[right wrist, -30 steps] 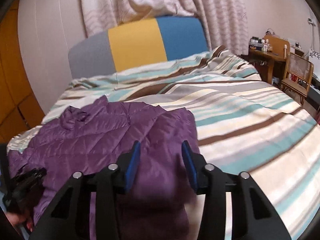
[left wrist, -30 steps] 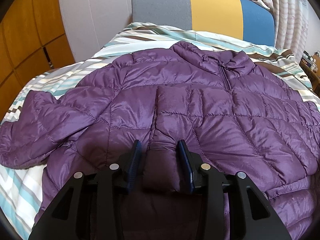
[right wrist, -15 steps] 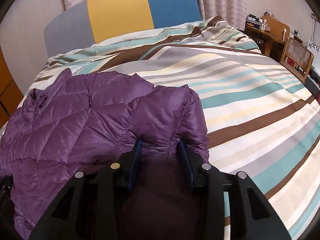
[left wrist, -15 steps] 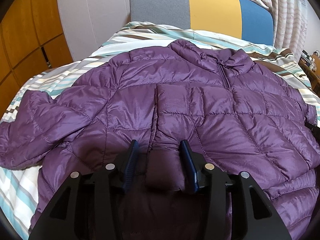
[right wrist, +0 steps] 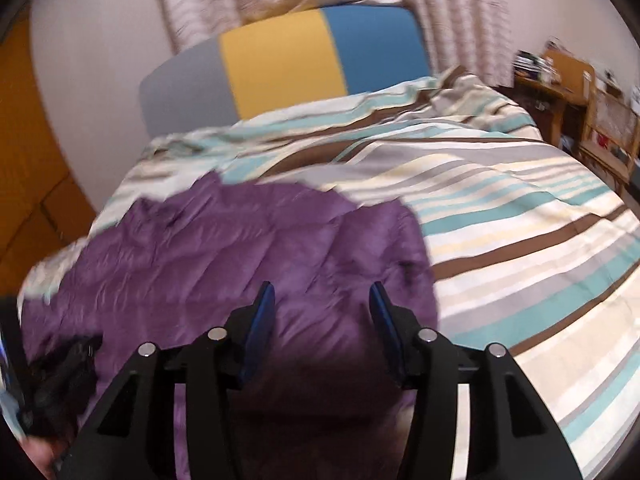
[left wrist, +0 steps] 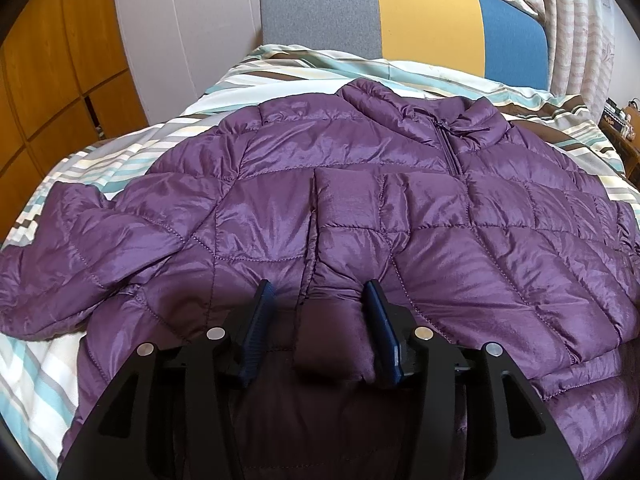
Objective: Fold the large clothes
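Observation:
A purple quilted puffer jacket (left wrist: 360,208) lies spread on the striped bed, collar toward the headboard. One sleeve is folded across its front and the other sleeve (left wrist: 80,248) lies out to the left. My left gripper (left wrist: 318,308) is open just above the jacket's lower front, with a fold of fabric between its blue pads. In the blurred right wrist view my right gripper (right wrist: 322,304) is open above the jacket's right edge (right wrist: 280,248), holding nothing.
The striped duvet (right wrist: 500,220) covers the bed, bare to the right of the jacket. A grey, yellow and blue headboard (left wrist: 420,28) stands at the far end. Wooden cupboards (left wrist: 48,80) are on the left. A wooden desk and chair (right wrist: 580,104) stand at the far right.
My right gripper dipped close to the jacket's edge half a second ago, then lifted back and opened wider; its view is now blurred with motion. My left gripper has barely moved.

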Demonstrator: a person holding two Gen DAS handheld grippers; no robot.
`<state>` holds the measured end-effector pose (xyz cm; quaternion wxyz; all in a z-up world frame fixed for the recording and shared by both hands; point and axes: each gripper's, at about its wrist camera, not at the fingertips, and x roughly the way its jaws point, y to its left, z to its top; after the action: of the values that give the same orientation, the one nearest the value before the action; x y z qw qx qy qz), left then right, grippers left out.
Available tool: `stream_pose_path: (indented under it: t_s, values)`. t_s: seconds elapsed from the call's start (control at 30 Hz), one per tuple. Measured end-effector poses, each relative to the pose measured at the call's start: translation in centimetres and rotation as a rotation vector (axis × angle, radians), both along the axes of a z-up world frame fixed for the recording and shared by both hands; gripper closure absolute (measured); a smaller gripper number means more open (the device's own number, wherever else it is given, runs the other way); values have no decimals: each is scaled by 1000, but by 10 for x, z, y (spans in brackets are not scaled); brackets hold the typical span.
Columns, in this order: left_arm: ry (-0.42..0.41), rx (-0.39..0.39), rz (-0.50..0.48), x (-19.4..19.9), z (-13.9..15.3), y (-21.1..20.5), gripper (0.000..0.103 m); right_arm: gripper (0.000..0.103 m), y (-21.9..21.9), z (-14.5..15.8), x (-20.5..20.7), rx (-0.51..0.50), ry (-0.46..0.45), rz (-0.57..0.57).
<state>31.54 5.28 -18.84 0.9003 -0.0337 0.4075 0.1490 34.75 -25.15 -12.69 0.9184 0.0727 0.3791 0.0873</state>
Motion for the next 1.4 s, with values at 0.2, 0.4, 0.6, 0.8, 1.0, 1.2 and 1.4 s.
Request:
stream_pose_path:
  t_s: [0.2,0.4,0.6,0.8,1.0,1.2,1.4]
  values:
    - [-1,-4,0,-1,0,1,51,68,12,-39,10,-90,97,-1]
    - [-1,-7,-1,-1,0,1,49,68,25,-45,12,-179,81,7]
    - [-10,-70,-23,-6,4,5,14,66,23,-47,10,-181,75,9]
    - [-69,-179,-11,-37,24,17,3,63,23,-46,9,-177,71,14]
    - [-174,-262,100,-84,46,49,3,49,27,-45,7,-186,64,23]
    - [-247,-264,306,-127,60,114,3,49,27,-45,8,-190,68,25]
    - [-249,-319,577,-163,53,194,3,49,27,-46,8,-189,68,24]
